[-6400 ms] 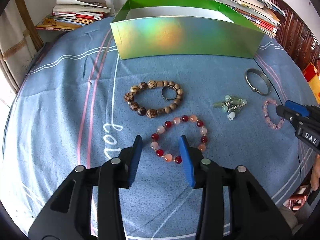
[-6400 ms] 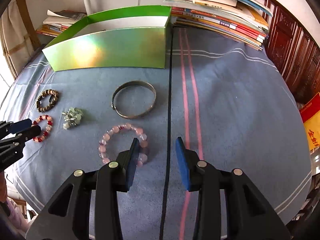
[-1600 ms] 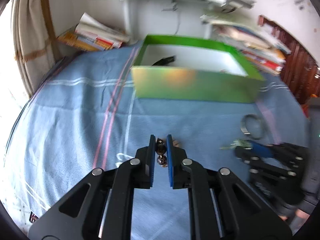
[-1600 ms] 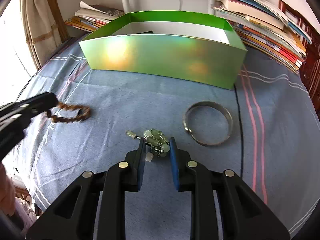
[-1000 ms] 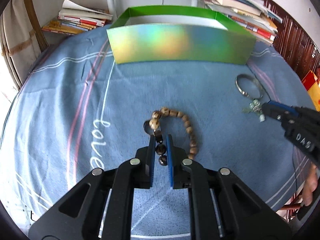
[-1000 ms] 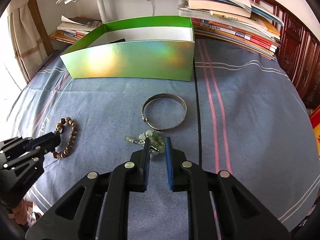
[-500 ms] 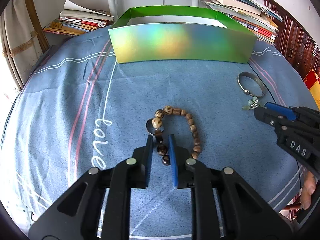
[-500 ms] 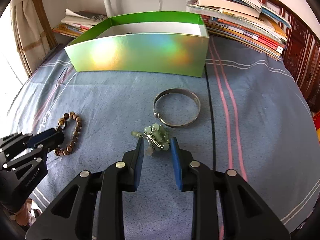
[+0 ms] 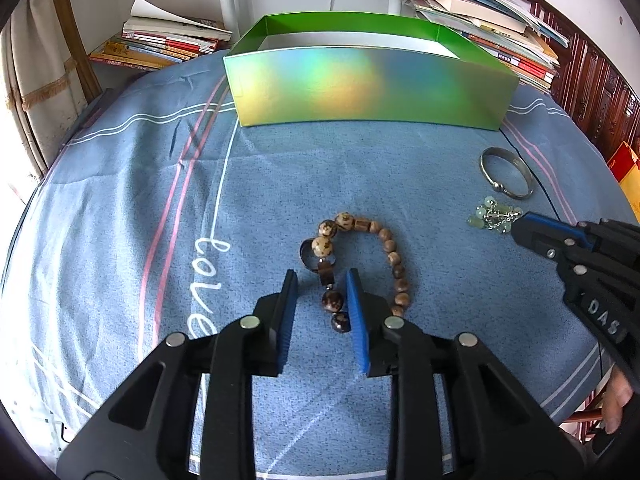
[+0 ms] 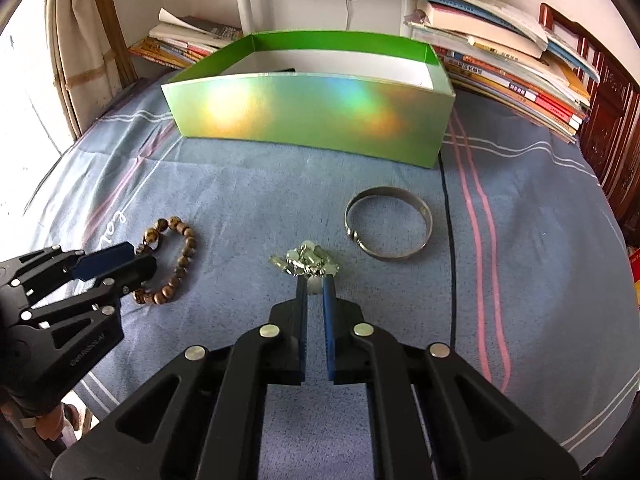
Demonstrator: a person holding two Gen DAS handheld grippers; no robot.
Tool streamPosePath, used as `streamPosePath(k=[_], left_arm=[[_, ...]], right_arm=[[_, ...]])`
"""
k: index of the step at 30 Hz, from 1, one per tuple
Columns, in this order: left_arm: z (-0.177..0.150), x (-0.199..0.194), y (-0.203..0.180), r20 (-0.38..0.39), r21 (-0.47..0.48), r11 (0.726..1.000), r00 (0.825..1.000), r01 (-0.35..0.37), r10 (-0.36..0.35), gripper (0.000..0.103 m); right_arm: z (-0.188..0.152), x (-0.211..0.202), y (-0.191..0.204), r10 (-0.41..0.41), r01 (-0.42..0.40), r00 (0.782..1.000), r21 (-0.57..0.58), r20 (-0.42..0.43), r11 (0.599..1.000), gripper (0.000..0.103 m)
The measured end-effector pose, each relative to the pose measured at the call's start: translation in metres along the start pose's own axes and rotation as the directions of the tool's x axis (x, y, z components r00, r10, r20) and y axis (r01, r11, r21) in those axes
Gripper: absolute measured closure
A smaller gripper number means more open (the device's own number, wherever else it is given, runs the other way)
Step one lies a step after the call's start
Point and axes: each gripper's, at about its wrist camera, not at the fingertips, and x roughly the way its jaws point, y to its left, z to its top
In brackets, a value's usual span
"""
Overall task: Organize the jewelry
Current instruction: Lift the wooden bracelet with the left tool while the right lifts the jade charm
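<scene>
A brown wooden bead bracelet (image 9: 362, 256) lies on the blue cloth, and it also shows in the right wrist view (image 10: 176, 264). My left gripper (image 9: 322, 294) is open, its blue pads on either side of the bracelet's near beads. A small dark ring (image 9: 306, 254) lies against the bracelet. My right gripper (image 10: 314, 286) is shut on the pale green bead charm cluster (image 10: 306, 262), which rests on the cloth; the cluster also shows in the left wrist view (image 9: 494, 216). A silver bangle (image 10: 390, 228) lies just beyond it. The green holographic box (image 9: 368, 88) stands open behind.
Stacks of books (image 10: 516, 60) lie behind and to the right of the box, more books (image 9: 160, 46) at the back left. A white lamp post (image 10: 244, 0) rises behind the box. The blue cloth (image 9: 120, 200) covers the round table to its edges.
My left gripper has opened and let the wooden bracelet down onto the cloth. My right gripper has closed tighter on the green charm cluster.
</scene>
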Motion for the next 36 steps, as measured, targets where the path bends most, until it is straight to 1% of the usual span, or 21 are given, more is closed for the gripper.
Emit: streamPosePath(k=[3,7,13,22,24,26,30,32,33,34,36], left_arm=[[0.0,0.0,0.0,0.0,-0.002,1.0,1.0,-0.001,0.001,0.076],[0.0,0.0,0.001,-0.001,-0.005,1.0,1.0,-0.003,0.003,0.074],[0.0,0.001,0.001,-0.002,-0.008,1.0,1.0,-0.014,0.014,0.069],[0.0,0.001,0.0,-0.002,-0.008,1.0,1.0,-0.017,0.017,0.068],[0.0,0.001,0.001,-0.002,-0.008,1.0,1.0,-0.017,0.017,0.067],[0.0,0.002,0.001,-0.002,-0.011,1.0,1.0,-0.022,0.022,0.065],[0.0,0.002,0.004,0.0,-0.019,0.999,1.0,-0.031,0.031,0.058],[0.001,0.002,0.006,-0.002,-0.024,0.999,1.0,-0.028,0.028,0.056],[0.0,0.002,0.006,-0.003,-0.025,0.999,1.0,-0.029,0.029,0.055],[0.0,0.002,0.007,-0.003,-0.026,0.999,1.0,-0.029,0.029,0.054],[0.0,0.002,0.007,-0.003,-0.025,0.999,1.0,-0.028,0.028,0.054]], right_arm=[[0.002,-0.005,-0.004,-0.005,0.005,1.0,0.009,0.012,1.0,0.095],[0.002,-0.004,-0.008,-0.012,0.012,1.0,0.024,0.003,1.0,0.095],[0.001,-0.003,-0.007,0.0,0.0,1.0,0.021,-0.006,1.0,0.095],[-0.002,0.0,0.001,0.027,-0.027,0.999,0.001,-0.024,1.0,0.095],[-0.003,0.001,0.001,0.027,-0.027,0.999,0.005,-0.029,1.0,0.095],[-0.004,0.002,-0.001,0.029,-0.029,0.999,0.018,-0.033,0.999,0.095],[-0.004,0.004,-0.005,-0.001,0.002,0.999,0.037,-0.035,0.999,0.087],[-0.004,0.004,-0.006,-0.006,0.008,0.999,0.041,-0.034,0.999,0.085],[-0.004,0.004,-0.006,-0.008,0.009,0.999,0.041,-0.033,0.999,0.082],[-0.004,0.003,-0.005,-0.01,0.011,1.0,0.039,-0.029,0.999,0.074],[-0.005,0.002,-0.004,-0.011,0.011,1.0,0.036,-0.023,0.999,0.067]])
